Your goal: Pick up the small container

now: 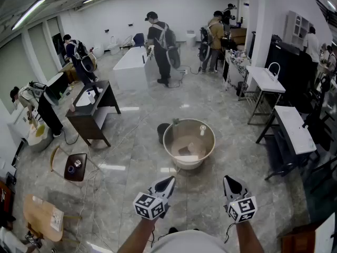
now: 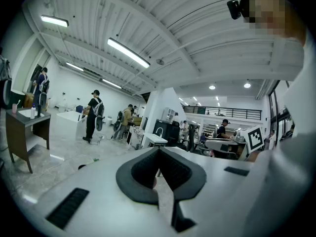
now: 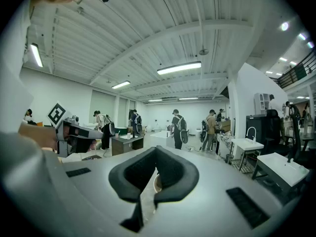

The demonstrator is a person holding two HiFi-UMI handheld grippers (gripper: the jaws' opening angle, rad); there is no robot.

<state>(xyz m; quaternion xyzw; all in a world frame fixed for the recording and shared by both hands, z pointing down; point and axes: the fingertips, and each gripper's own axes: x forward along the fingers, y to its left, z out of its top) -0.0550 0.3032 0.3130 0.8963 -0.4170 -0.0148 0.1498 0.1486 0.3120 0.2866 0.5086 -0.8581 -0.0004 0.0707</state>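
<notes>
Approach step, not yet begun in earnest: the left gripper [image 1: 167, 183] and the right gripper [image 1: 228, 182] are held side by side and well apart at the near edge of the head view, both pointing roughly level towards the middle of the room; each gripper's own view shows its black jaws brought together at the tips with nothing clamped between them. Ahead of them lies bare grey marble-patterned floor [image 1: 131, 141]; beyond that stands a large round beige basin [image 1: 212, 146], well clear of both grippers. The likeliest task item is the small white cylindrical container [image 1: 202, 129], upright at the far right inside the basin, near its rim; a flat pale item [image 1: 185, 151] lies on the basin bottom, too small to identify; a dark round bucket [image 1: 162, 132] stands just beside the basin's far left. Further off are a dark wooden table [image 1: 92, 112] on the left, white sink stands [image 1: 295, 128] on the right, and standing people [image 1: 158, 41] at the back. Next move, as a judgement: step forward, lower one gripper over the basin, part its jaws, and straddle the container without striking the rim.
</notes>
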